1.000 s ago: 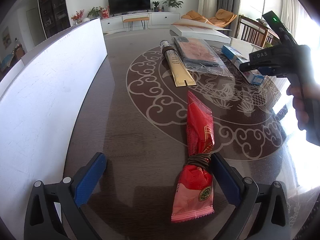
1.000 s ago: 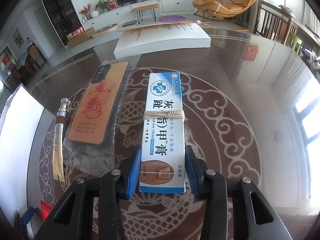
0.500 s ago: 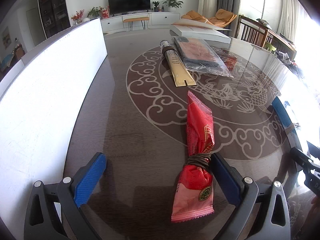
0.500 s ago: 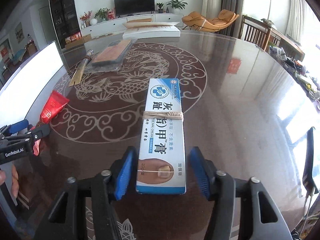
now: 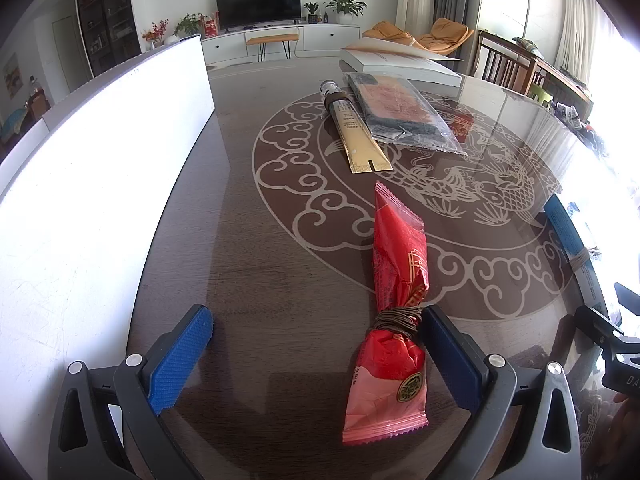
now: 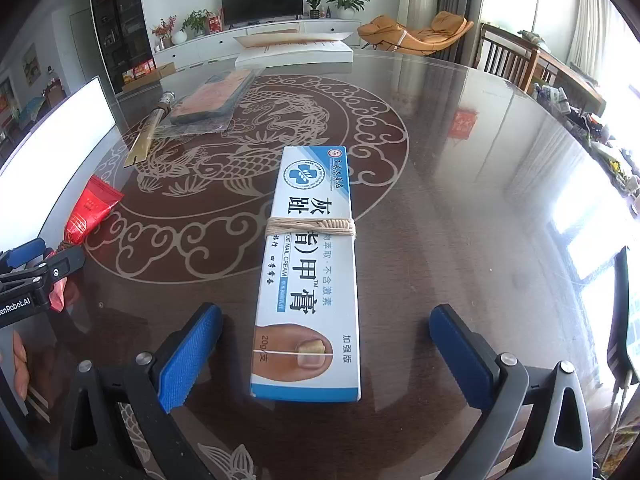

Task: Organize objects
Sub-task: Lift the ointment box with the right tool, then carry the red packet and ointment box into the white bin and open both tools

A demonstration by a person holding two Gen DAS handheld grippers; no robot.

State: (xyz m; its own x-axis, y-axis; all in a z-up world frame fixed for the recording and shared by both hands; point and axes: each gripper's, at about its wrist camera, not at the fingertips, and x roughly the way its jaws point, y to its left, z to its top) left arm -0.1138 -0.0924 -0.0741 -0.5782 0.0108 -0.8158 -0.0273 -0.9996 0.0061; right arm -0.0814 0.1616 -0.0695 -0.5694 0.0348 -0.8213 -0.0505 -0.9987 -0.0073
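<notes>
Right gripper (image 6: pixel 326 354): jaws opening, spread wide. The blue-and-white cream box (image 6: pixel 310 268) lies flat on the table (image 6: pixel 480 200) between the fingers; neither blue pad touches it, with a clear gap on each side. A tan rubber band wraps the box near its middle. The box sits toward the near edge of the table, long axis pointing away from the camera.

Left gripper (image 5: pixel 316 360): jaws apart, holding nothing. The red snack packet (image 5: pixel 394 292) lies flat on the table between the fingers, tied at its waist with a brown band. The right-hand pad sits just beside that banded waist; I cannot tell if it touches. The left-hand pad stands well apart from the packet.

Toward the far edge of the table: a gold tube (image 5: pixel 356 136) with a dark cap, just beside a bagged orange phone case (image 5: pixel 400 114); behind them a white book (image 5: pixel 400 66). A white board (image 5: pixel 100 160) stands along the table's left edge.

In the right wrist view a person's fingers (image 6: pixel 20 364) show at the lower left.
</notes>
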